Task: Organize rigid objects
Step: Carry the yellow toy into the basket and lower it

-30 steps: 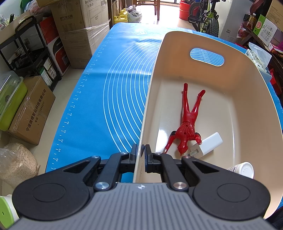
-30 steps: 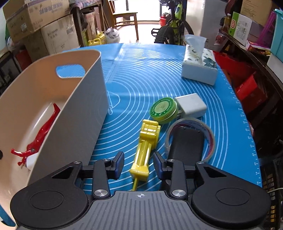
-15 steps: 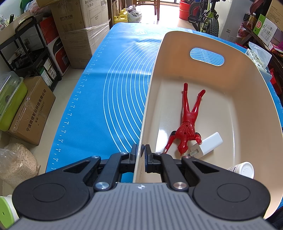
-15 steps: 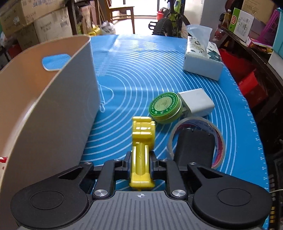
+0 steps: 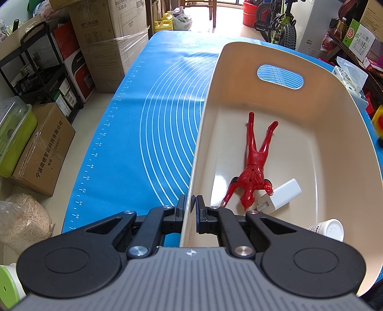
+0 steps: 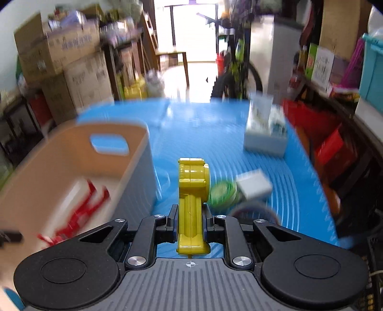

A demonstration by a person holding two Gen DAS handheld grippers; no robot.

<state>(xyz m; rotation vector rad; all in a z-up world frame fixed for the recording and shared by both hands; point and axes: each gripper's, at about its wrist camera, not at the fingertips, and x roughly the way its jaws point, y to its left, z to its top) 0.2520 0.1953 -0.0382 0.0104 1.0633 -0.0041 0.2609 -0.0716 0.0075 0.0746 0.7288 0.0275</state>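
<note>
My left gripper (image 5: 190,207) is shut on the near left rim of the cream bin (image 5: 205,114). Inside the bin lie a red toy figure (image 5: 255,165), a white adapter (image 5: 281,195) and a small white bottle (image 5: 329,230). My right gripper (image 6: 190,216) is shut on a yellow toy (image 6: 192,191) and holds it lifted above the blue mat (image 6: 210,124), to the right of the bin (image 6: 71,158). The yellow toy's tip also shows at the right edge of the left wrist view (image 5: 378,122).
On the mat to the right lie a green round tin (image 6: 221,192), a white box (image 6: 253,185), a tape roll (image 6: 253,210) and a tissue pack (image 6: 265,129). Cardboard boxes (image 5: 110,36) and shelves stand left of the table. A bicycle (image 5: 277,21) stands beyond it.
My right gripper closed on the yellow toy and has lifted it off the mat, swinging up; that view is now blurred. The left gripper has not moved.
</note>
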